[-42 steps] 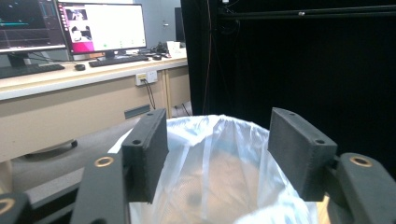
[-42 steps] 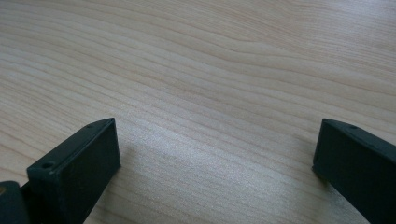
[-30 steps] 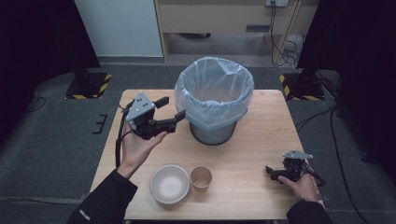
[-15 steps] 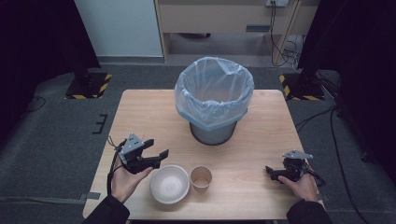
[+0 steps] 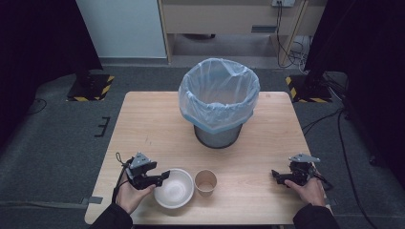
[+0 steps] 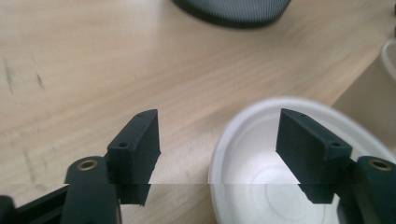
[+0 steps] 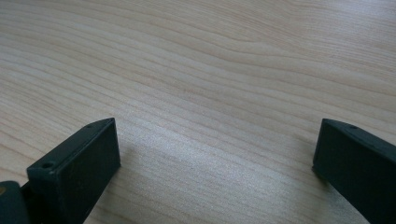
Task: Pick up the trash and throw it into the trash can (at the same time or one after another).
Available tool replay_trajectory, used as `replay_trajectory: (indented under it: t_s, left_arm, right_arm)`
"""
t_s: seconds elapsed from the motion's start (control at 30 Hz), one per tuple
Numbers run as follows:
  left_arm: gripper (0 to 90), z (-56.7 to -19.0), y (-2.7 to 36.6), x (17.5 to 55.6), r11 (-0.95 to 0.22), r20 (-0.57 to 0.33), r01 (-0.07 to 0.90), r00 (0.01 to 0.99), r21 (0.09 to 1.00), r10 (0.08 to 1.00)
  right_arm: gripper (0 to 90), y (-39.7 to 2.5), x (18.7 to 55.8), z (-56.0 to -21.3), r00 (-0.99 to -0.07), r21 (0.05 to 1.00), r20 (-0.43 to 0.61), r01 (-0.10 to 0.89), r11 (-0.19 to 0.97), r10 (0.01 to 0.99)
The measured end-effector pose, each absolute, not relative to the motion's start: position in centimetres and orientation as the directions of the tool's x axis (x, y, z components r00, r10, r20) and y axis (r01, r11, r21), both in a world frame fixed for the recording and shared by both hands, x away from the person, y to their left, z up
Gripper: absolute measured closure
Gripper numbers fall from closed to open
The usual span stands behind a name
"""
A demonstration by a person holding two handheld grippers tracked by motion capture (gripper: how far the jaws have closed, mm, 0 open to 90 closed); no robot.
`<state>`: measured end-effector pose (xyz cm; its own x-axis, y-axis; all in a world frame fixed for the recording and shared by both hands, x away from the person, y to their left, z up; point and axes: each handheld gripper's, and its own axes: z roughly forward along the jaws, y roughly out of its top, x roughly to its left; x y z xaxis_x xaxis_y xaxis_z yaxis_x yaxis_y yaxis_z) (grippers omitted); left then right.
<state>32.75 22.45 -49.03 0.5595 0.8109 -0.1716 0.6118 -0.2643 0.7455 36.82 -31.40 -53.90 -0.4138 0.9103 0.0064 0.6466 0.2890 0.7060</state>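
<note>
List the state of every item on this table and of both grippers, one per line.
Grey mesh bin with pale blue plastic liner: upright, liner open at the top.
White round bowl: upright, empty.
Brown paper cup: upright, looks empty, beside the bowl.
Left gripper: open, jaws straddling the bowl's rim.
Right gripper: open, holding nothing, low over the wooden table.

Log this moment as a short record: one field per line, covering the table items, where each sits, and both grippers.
surface: wooden table
bin: mesh bin lined with a pale plastic bag, upright at table centre
bowl: white bowl, near edge, looks empty
cup: brown paper cup, upright, just right of the bowl
left gripper: left gripper, open, jaws straddling the bowl's left rim
right gripper: right gripper, open, low over bare table at the right
</note>
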Motion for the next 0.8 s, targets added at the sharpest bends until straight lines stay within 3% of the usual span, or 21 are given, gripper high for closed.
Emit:
replay_trajectory:
  t_s: [0.37, 0.7, 0.8]
  left_arm:
    - [46.8, -50.2, 22.8, 33.0, -0.289, -0.194, 0.672, 0.547, 0.681, 0.815]
    - [72.9, -50.1, 22.6, 32.9, -0.293, -0.216, 0.711, 0.532, 0.639, 0.819]
    - [76.6, -50.0, 22.5, 32.9, -0.285, -0.229, 0.718, 0.527, 0.636, 0.818]
  right_arm:
    - [0.8, -31.4, 36.8, -53.9, -0.414, 0.706, 0.006, 0.646, 0.289, 0.910]
    - [0.8, -31.4, 36.8, -53.9, -0.414, 0.706, 0.006, 0.647, 0.289, 0.910]
    - [0.8, -31.4, 36.8, -53.9, -0.414, 0.706, 0.006, 0.646, 0.289, 0.910]
